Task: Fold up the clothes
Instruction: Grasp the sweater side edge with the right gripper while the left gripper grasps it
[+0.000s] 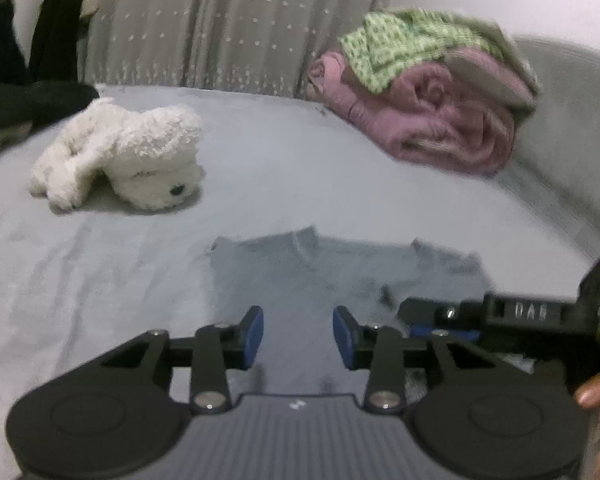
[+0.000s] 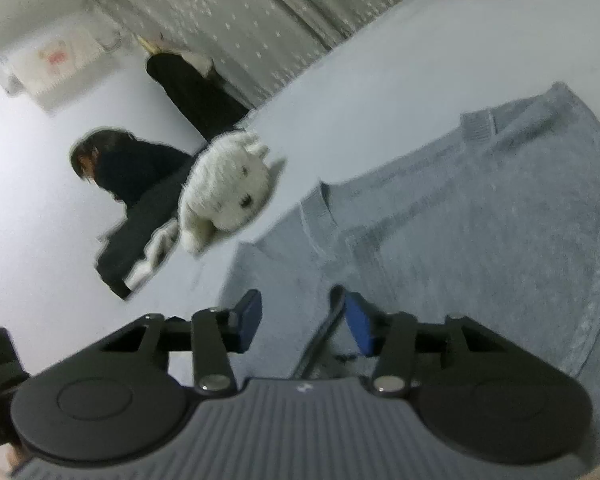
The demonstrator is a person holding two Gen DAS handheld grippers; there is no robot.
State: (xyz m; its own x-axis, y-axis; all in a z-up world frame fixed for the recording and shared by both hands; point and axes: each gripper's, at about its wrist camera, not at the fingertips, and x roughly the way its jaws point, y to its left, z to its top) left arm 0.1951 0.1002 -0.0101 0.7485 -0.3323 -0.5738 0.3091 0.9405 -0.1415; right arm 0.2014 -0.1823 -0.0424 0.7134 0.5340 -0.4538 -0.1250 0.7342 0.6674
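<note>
Bed [image 1: 292,168] w/ pale grey sheet, lightly creased. Directly on it: grey sweater [image 1: 340,276] spread flat at near side, neck toward far edge; white plush toy [image 1: 132,156] at left, well apart from sweater; pink rolled blanket [image 1: 432,120] at far right w/ green patterned cloth [image 1: 400,48] on top. Dark clothing [image 1: 28,100] at far left edge.
</note>
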